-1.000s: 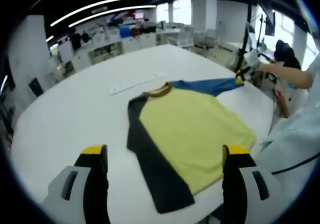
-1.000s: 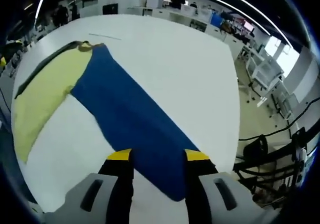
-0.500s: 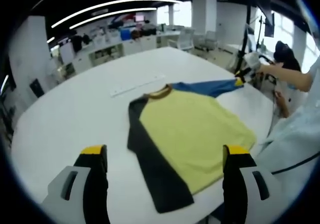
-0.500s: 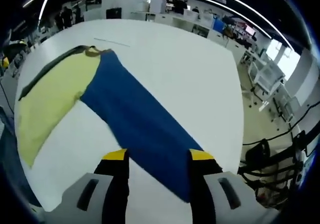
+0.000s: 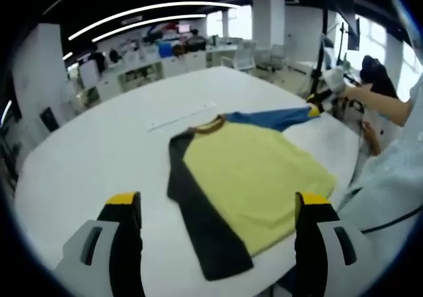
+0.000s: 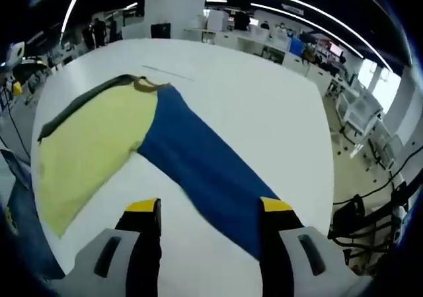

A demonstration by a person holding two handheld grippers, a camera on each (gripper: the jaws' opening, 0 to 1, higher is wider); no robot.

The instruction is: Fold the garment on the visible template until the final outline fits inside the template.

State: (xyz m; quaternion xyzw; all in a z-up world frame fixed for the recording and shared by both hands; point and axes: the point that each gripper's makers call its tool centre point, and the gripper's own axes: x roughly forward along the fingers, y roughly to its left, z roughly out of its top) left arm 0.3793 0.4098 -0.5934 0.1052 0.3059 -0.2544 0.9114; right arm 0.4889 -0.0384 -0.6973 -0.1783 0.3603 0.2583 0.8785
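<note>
An open-plan office: long ceiling light strips (image 5: pixel 142 11) run overhead, rows of desks (image 5: pixel 149 64) with monitors and office chairs (image 5: pixel 246 52) fill the far side, white columns (image 5: pixel 268 16) stand between them, and a large white table (image 5: pixel 99 145) sits near.

I see both views evenly and brightly lit from overhead strip lights (image 5: pixel 145 9), which the fisheye lens bends into long arcs. Daylight enters through windows (image 5: pixel 241 16) at the far side and burns out to white. The white desk (image 5: pixel 99 145) reflects light softly, with mild glare and only faint shadows. Straight lines bow strongly toward the edges. In the right gripper view I find the blue sleeve (image 6: pixel 205 171) slightly smeared by motion, and distant furniture soft.
</note>
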